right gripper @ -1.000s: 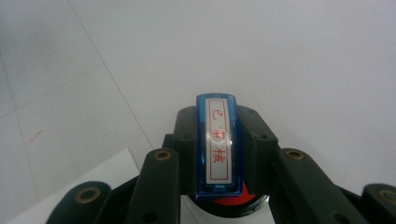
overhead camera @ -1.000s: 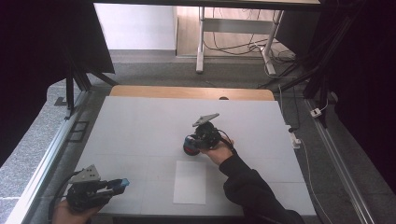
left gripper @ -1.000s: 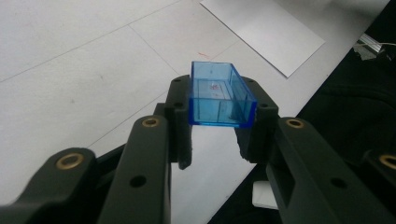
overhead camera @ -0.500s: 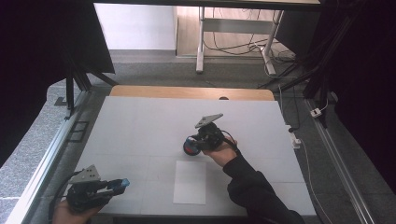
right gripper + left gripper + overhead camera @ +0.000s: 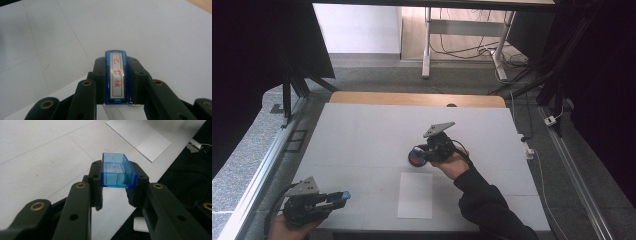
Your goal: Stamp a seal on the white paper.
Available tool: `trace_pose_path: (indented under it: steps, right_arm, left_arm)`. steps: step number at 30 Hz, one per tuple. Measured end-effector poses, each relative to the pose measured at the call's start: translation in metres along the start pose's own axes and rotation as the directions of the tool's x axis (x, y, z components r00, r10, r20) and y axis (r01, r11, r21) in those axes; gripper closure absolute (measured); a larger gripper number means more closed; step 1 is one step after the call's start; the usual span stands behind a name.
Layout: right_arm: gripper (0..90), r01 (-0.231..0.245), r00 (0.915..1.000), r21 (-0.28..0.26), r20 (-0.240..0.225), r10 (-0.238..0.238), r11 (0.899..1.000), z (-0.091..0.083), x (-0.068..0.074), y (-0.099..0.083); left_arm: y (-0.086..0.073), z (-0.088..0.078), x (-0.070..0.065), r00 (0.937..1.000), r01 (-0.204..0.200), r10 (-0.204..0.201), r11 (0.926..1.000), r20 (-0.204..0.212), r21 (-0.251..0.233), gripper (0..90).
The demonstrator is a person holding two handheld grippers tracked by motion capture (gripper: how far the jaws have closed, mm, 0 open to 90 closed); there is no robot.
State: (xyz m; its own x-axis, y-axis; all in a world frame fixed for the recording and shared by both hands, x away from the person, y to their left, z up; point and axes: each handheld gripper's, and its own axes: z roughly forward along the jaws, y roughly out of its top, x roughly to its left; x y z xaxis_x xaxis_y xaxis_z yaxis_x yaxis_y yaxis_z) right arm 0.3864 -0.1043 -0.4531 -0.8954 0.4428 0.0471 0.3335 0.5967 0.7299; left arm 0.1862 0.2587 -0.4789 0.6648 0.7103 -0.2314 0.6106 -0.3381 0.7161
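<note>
**Q:** What does your left hand-held gripper (image 5: 113, 192) have?

**Me:** A clear blue cap (image 5: 118, 171), an open rectangular shell. My jaws are closed on its two long sides and it sits level between the tips, its hollow side up. In the high view I see this gripper near the front left corner of the desk (image 5: 362, 130), with the cap showing as a blue spot at its tip (image 5: 339, 196).

**Q:** And the right one?

**Me:** My right hand-held gripper (image 5: 117, 82) is clamped on a stamp (image 5: 116, 77): a narrow blue body, gripped on both long sides, its pale face with red characters turned toward the gripper's camera. In the high view the gripper sits over the middle of the desk (image 5: 422, 155), off the surface, my hand (image 5: 452, 162) behind it and my dark sleeve (image 5: 487, 210) running back to the front edge.

**Q:** Anything else on the desk?

**Me:** One white sheet of paper (image 5: 415, 195). It lies flat near the front edge, about midway along it, lengthwise front to back. The stamp is just beyond the sheet's far edge and apart from it; the cap is well to the sheet's left. Past the white surface, a wooden strip (image 5: 417, 99) runs along the far edge.

**Q:** Do the cap and stamp touch?

**Me:** No. They are well apart, one in each gripper.
</note>
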Motion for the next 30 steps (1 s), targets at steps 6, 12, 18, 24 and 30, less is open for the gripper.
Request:
trace_pose_path:
  steps: [6, 12, 18, 24, 30]
  right_arm:
    - [71.1, 0.003, 0.9999, -0.009, -0.01, -0.003, 1.0, -0.004, 0.004, 0.0]
    - [71.1, 0.022, 0.9996, -0.004, -0.02, -0.022, 1.0, -0.009, 0.01, 0.0]
    - [71.1, 0.037, 0.9986, -0.012, -0.036, -0.038, 0.999, -0.014, 0.016, -0.001]
    - [71.1, 0.03, 0.9984, -0.025, -0.047, -0.031, 0.999, -0.018, 0.02, -0.002]
    - [71.1, 0.03, 0.9982, -0.027, -0.051, -0.031, 0.999, -0.023, 0.025, -0.004]
  left_arm:
    - [0.0, 0.0, 0.0, 1.0, 0.0, 0.0, 1.0, 0.0, 0.0, 68.8]
    - [0.0, 0.0, 0.0, 1.0, 0.0, 0.0, 1.0, -0.001, -0.002, 68.7]
    - [0.0, 0.0, 0.0, 1.0, -0.002, 0.002, 1.0, 0.0, -0.002, 68.7]
    - [0.0, 0.0, 0.0, 1.0, -0.002, 0.002, 1.0, 0.001, -0.002, 68.7]
    - [0.0, 0.0, 0.0, 1.0, 0.0, 0.0, 1.0, 0.002, -0.002, 68.7]
